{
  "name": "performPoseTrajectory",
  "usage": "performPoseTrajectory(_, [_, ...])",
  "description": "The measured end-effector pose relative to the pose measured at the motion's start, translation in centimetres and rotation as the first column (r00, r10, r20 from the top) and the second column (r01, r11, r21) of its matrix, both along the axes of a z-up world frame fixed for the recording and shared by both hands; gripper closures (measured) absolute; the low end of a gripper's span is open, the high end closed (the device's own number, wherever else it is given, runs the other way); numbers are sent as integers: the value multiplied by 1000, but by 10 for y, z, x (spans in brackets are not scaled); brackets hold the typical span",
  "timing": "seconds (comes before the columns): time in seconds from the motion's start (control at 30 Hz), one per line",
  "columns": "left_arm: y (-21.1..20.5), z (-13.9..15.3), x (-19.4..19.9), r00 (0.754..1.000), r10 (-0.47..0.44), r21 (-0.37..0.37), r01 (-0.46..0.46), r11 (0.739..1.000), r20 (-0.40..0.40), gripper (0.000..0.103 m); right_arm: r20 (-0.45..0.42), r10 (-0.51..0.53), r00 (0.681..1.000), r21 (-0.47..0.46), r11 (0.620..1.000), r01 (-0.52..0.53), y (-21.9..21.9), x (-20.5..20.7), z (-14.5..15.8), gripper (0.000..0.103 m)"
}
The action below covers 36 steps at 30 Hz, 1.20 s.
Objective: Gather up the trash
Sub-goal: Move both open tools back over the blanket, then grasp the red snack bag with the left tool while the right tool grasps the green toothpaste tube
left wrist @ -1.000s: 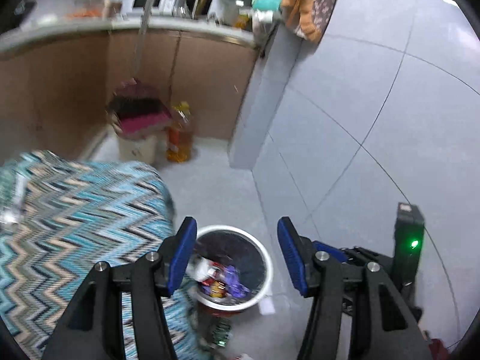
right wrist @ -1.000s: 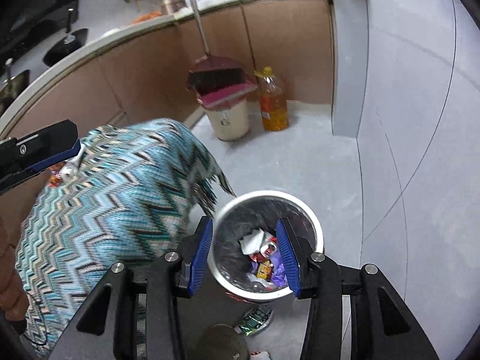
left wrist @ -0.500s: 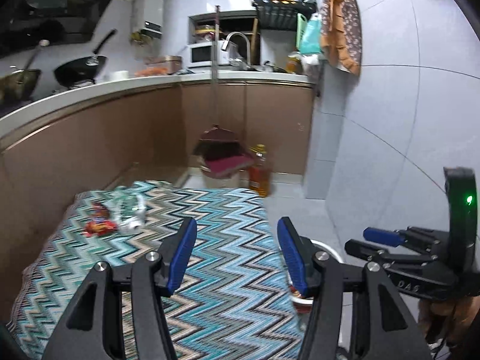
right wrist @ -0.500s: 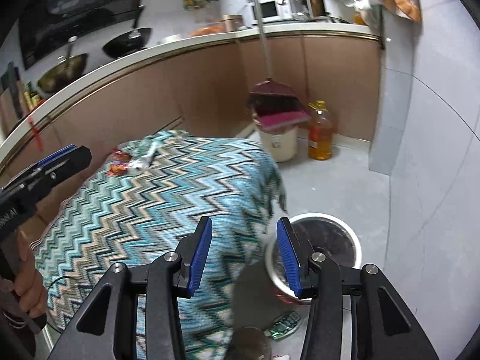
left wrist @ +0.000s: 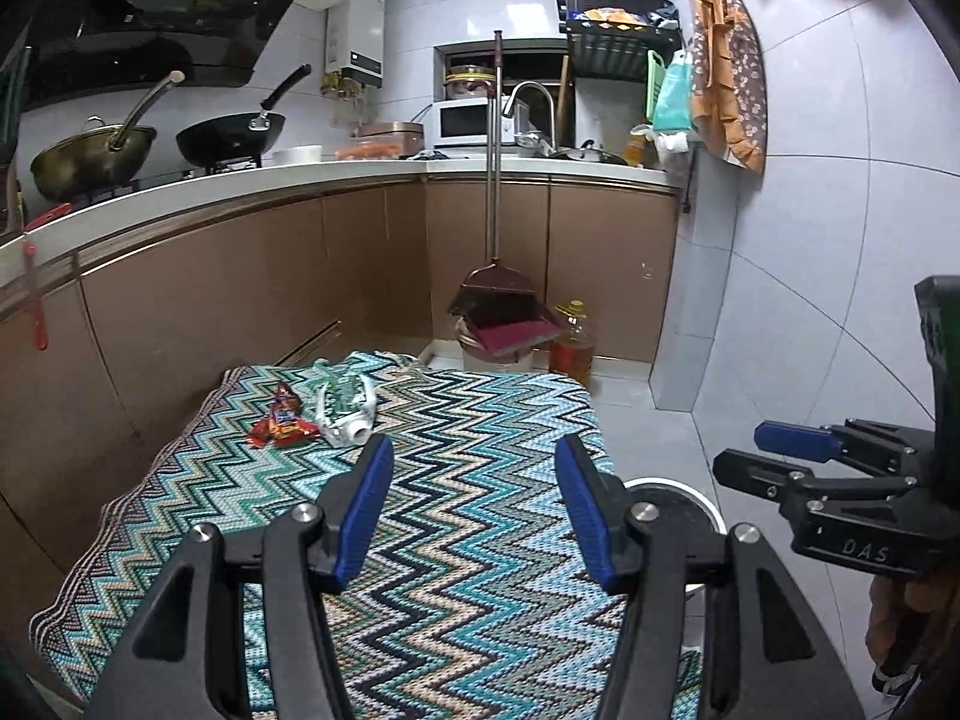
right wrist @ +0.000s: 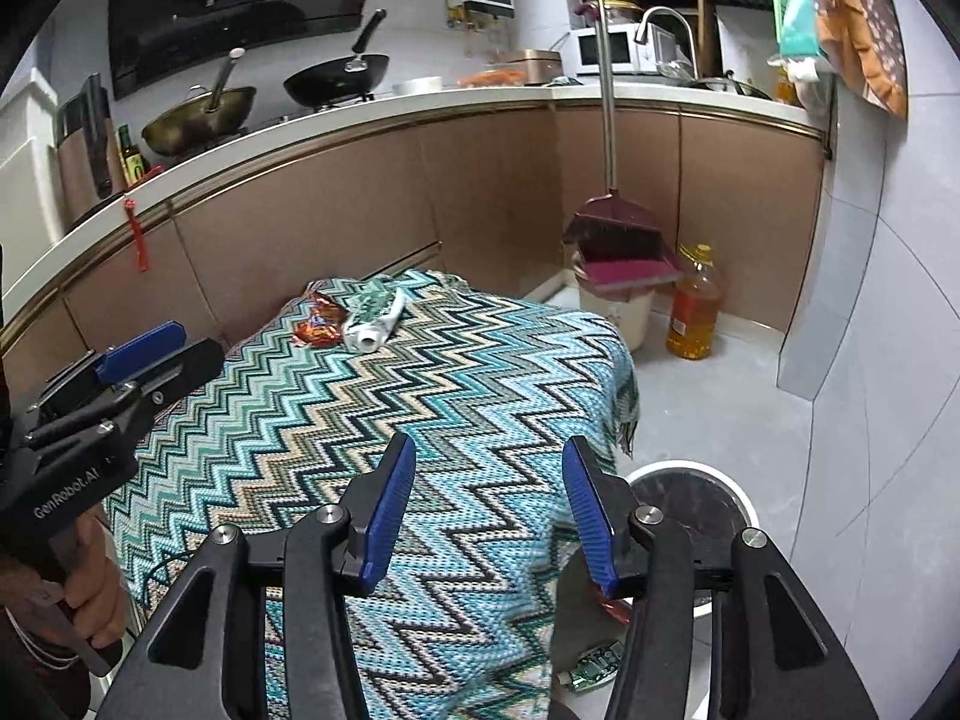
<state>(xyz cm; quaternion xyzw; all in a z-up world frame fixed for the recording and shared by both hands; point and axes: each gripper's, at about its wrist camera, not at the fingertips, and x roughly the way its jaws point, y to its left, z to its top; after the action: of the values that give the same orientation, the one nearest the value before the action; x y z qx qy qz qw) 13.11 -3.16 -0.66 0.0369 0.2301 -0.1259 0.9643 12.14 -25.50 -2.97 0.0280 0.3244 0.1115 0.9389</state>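
Observation:
A red snack wrapper [left wrist: 279, 423] [right wrist: 318, 327] and a crumpled white and green tube [left wrist: 345, 405] [right wrist: 375, 321] lie at the far end of a table under a blue zigzag cloth [left wrist: 456, 480] [right wrist: 420, 396]. My left gripper [left wrist: 474, 510] is open and empty above the near part of the table; it also shows in the right wrist view [right wrist: 141, 351]. My right gripper [right wrist: 489, 504] is open and empty over the table's right edge; it also shows in the left wrist view [left wrist: 798, 441]. A white-rimmed trash bin [right wrist: 741, 495] [left wrist: 702, 495] stands on the floor to the right.
A dustpan and broom [right wrist: 624, 240] rest on a pail by the brown cabinets. A bottle of oil [right wrist: 696, 306] stands beside them. A small green wrapper [right wrist: 594, 663] lies on the floor near the bin. A grey tiled wall [left wrist: 828, 300] is on the right.
Both grippers have risen and tilted up from looking down into the bin, now facing across the table. The wrapper and tube have come into view.

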Motion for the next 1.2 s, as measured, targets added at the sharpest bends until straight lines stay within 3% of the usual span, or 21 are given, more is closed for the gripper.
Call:
performPoseTrajectory(0.33, [14,3,-23,997,62,34,-63,997,46,38,28,41,999,-10,999,-40,24,-15,10,44])
performPoseTrajectory(1.2, [53,1,-38,993,103,13,-104,995,50,37,28,111,993,-58,992,-109,68,-18,16,43])
